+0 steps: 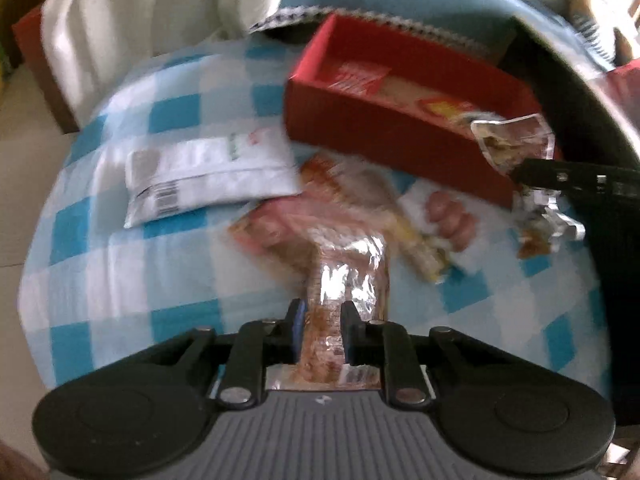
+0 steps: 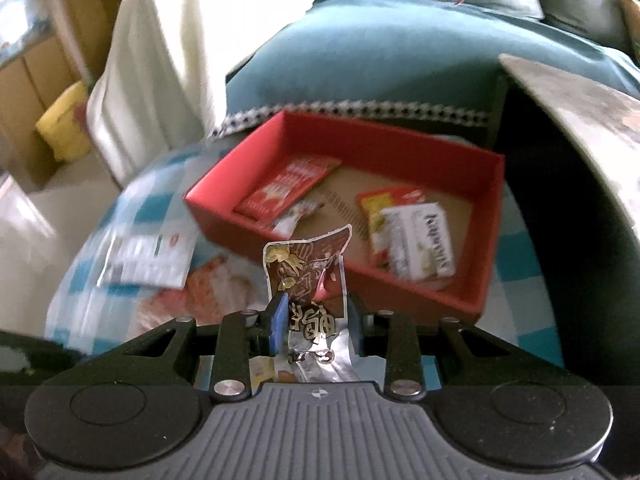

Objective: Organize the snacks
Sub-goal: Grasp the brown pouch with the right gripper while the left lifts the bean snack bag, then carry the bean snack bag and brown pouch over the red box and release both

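- The left tongs point(image 1: 321, 330) are clenched on a crinkly orange snack packet point(image 1: 344, 276), whose shiny foil end stands up between the two fingers.
- That packet hangs over the blue-and-white checked cloth point(image 1: 120, 280) that covers the table, just in front of the loose snacks lying there.
- On the cloth lie a white pouch with a barcode point(image 1: 208, 172), an orange-pink packet point(image 1: 304, 216) blurred by motion, and a white packet printed with sausages point(image 1: 444, 216).
- The red box point(image 1: 384, 136) sits on the cloth behind these packets, its open top facing up.
- The right tongs point(image 2: 316, 326) are clenched on a dark brown snack packet point(image 2: 306, 268) with pale peanuts printed on its top corner.
- The brown packet stands upright in the right tongs, just in front of the red box's point(image 2: 424, 292) near wall and not inside it.
- Seen from the left wrist, the right tongs point(image 1: 532, 172) reach in from the right edge, with that packet point(image 1: 512, 140) held beside the box's near right corner.
- Inside the box lie a red sachet point(image 2: 288, 190), a small white packet point(image 2: 294, 218) touching it, a yellow-and-red packet point(image 2: 384, 204), and a white packet with dark lettering point(image 2: 420, 240) lying partly on top of the yellow one.
- A blue cushion with checked trim point(image 2: 400, 64) lies behind the box.
- A cream fabric point(image 2: 168, 60) hangs at the left.
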